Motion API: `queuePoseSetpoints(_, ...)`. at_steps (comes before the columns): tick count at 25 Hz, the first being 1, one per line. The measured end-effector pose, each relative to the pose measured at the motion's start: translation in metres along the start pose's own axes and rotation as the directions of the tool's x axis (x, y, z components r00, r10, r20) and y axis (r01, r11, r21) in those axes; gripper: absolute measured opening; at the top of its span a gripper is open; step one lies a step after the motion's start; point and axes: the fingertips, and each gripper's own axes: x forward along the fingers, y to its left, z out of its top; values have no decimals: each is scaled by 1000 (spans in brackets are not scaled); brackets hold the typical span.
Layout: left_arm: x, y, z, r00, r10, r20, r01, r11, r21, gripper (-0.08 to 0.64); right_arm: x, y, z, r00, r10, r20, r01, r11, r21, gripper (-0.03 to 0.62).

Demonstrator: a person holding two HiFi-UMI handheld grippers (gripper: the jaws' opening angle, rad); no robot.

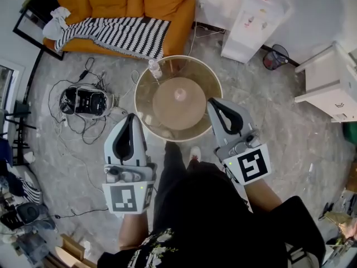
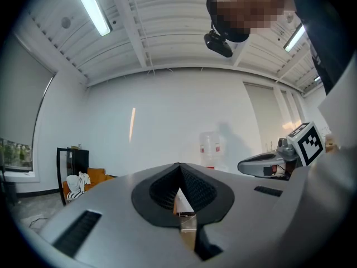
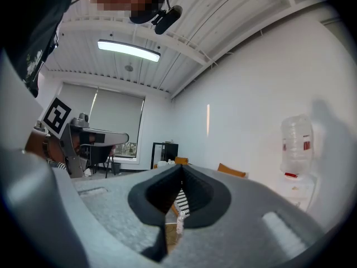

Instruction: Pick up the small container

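Note:
In the head view a small pale container (image 1: 179, 94) stands at the middle of a round glass table (image 1: 207, 75). A clear plastic bottle (image 1: 154, 68) stands on the table's far left rim. My left gripper (image 1: 131, 116) is at the table's near left edge, my right gripper (image 1: 213, 101) at its near right edge, and both point toward the table. Both are apart from the container. In the left gripper view the left gripper (image 2: 179, 166) has its jaws together with nothing between them. The right gripper (image 3: 181, 167) looks the same in the right gripper view.
An orange sofa (image 1: 139, 10) with a striped blanket (image 1: 114, 33) stands beyond the table. A white water dispenser (image 1: 251, 24) is at the back right and a white cabinet (image 1: 332, 82) at the right. A black device (image 1: 83, 100) with cables lies on the floor to the left.

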Motion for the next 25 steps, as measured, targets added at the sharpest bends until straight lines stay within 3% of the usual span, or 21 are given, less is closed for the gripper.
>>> queuePoseSetpoints(13,77,71,-3,997,-73,6,73,997,8,5,96,-18,8,998,-57,-14,57,998,-15,-3)
queuePoseSetpoints(17,96,96,-10,995,-103,6,103,994,-20,6,122,-12,11,997,-74,-6,74,997,-21,-3)
queuePoseSetpoints(25,140,115,-27,969,-246,1,245,968,-59,6,167,-16,1,991,-133,-21,133,991,-29,-3)
